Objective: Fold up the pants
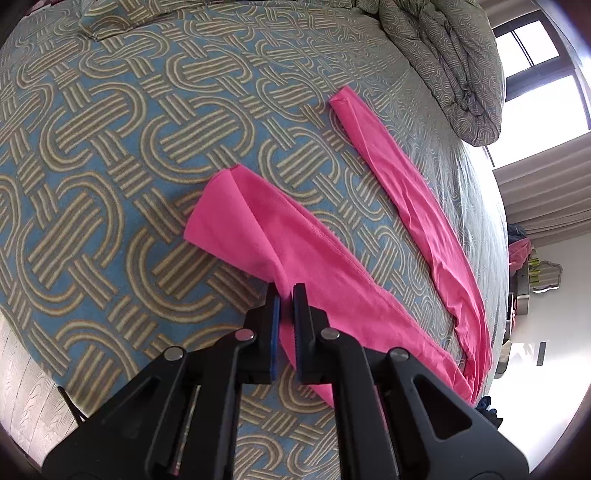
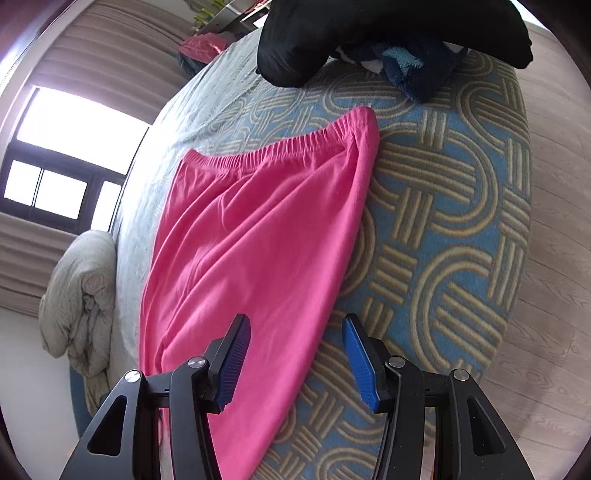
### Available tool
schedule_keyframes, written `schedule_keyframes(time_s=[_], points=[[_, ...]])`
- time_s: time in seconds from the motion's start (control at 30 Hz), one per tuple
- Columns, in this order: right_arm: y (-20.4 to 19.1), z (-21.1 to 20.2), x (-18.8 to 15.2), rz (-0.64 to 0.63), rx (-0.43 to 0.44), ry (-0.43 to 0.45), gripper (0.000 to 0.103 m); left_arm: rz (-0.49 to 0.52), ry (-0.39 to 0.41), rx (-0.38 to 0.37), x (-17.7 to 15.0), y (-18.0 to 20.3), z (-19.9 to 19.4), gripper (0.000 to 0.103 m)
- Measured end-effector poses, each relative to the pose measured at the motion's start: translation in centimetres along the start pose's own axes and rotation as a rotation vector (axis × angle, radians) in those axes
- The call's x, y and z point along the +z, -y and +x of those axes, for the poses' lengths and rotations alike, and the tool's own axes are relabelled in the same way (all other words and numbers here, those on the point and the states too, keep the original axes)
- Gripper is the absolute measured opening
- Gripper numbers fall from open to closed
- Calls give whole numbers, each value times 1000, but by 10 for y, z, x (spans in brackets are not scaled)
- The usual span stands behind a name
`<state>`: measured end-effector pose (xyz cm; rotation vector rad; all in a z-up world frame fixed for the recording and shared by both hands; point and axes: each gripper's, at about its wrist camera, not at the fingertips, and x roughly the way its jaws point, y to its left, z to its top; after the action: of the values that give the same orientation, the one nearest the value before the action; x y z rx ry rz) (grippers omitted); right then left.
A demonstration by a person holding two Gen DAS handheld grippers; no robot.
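Bed with blue-and-tan patterned cover (image 1: 110, 155): one pair of pink jersey pants (image 1: 295, 243), two legs splayed. Left claw (image 1: 285, 295) clamped on one leg; right claw (image 2: 295, 332) apart above pants.

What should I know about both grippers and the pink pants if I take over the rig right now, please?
Left gripper: shut on a pinch of the bright pink cotton pants, along the edge of the nearer leg.
Right gripper: open, its fingers astride the side edge of the pants near the seat; nothing gripped.
Pants: spread on the blue and tan patterned bedspread, legs splayed apart, the elastic waistband flat near a black garment at the bed's end.
Done: one grasp only; no fold visible.
Left: probably close the right gripper on the side edge, lay one leg over the other, then fold lengthwise.
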<state>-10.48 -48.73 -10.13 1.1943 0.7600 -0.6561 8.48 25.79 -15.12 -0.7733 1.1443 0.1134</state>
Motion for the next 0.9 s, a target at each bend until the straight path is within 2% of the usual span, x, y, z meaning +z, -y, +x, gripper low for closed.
schedule_keyframes(time_s=[0.03, 0.07, 0.1, 0.13, 0.2, 0.3, 0.5, 0.6, 0.77, 0.9], points=[[-1, 5, 4, 11, -3, 2, 37, 3, 2, 1, 0, 0, -1, 6], [-2, 9, 7, 18, -14, 1, 18, 5, 4, 1, 0, 1, -1, 6], [-2, 13, 10, 22, -31, 6, 7, 7, 6, 4, 0, 2, -2, 6], [-1, 13, 12, 30, -36, 13, 4, 8, 9, 8, 1, 3, -3, 5], [-4, 7, 11, 35, -2, 51, 3, 7, 15, 5, 3, 5, -5, 5], [-25, -9, 12, -48, -8, 130, 2, 17, 27, -2, 8, 13, -11, 5], [-76, -15, 32, -126, 61, 144, 2, 68, 58, -15, 25, 41, -19, 5], [-113, -7, 44, -154, 89, 151, 2, 80, 68, -28, 41, 58, -19, 5], [-184, 5, 62, -262, 82, 216, 2, 132, 83, -24, 77, 102, -10, 5], [-242, 31, 86, -340, 33, 269, 2, 207, 102, 6, 108, 142, 8, 5]])
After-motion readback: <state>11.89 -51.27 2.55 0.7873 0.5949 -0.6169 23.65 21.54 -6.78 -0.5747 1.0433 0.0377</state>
